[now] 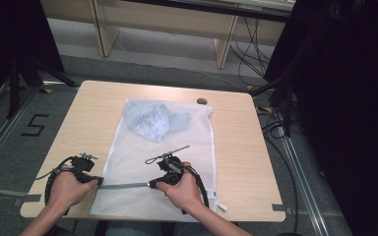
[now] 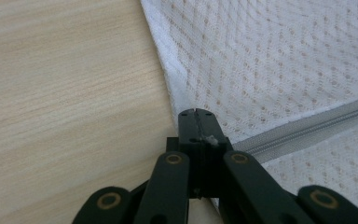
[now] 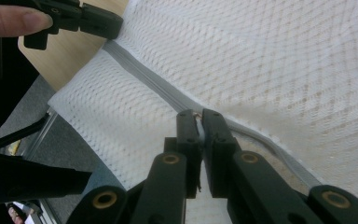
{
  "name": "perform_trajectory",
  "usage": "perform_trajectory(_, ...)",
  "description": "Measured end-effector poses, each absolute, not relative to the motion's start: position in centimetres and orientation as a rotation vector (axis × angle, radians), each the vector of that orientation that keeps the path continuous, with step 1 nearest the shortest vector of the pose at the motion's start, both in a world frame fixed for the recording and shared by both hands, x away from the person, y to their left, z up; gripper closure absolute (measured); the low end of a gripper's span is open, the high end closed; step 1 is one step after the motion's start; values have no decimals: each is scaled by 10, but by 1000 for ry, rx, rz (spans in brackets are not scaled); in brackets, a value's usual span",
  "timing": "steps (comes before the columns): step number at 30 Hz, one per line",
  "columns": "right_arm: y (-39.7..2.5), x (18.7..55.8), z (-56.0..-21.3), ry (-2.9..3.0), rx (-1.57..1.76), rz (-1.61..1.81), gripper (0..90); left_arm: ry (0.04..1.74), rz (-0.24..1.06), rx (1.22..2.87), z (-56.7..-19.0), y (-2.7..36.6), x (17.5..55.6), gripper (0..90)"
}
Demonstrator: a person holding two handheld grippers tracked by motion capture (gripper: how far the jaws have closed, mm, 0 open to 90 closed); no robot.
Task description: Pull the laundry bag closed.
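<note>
We find the left tongs (image 2: 196,112) pressed together on the left edge of the white mesh bag (image 1: 162,162), at the end of its grey zipper (image 1: 123,186). The right tongs (image 3: 200,114) stand nearly closed on something small at the zipper line, probably the pull, though we cannot make it out. The zipper runs taut between the two tongs, across the near part of the bag. The bag lies flat on the wooden surface (image 1: 88,118), with crumpled pale clothing (image 1: 152,120) inside at its far end.
</note>
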State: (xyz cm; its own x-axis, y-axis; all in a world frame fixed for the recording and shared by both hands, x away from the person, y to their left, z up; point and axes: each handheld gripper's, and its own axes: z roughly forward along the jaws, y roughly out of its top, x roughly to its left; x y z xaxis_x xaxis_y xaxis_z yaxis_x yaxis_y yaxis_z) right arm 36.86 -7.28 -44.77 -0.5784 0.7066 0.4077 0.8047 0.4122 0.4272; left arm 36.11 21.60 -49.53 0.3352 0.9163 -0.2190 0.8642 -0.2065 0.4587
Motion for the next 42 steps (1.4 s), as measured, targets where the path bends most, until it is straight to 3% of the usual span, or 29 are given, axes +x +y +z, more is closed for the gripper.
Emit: perform_trajectory(42,-103,365,-447,-2446,-1412,-883,870,1556,144,2112,-495,214,361,899)
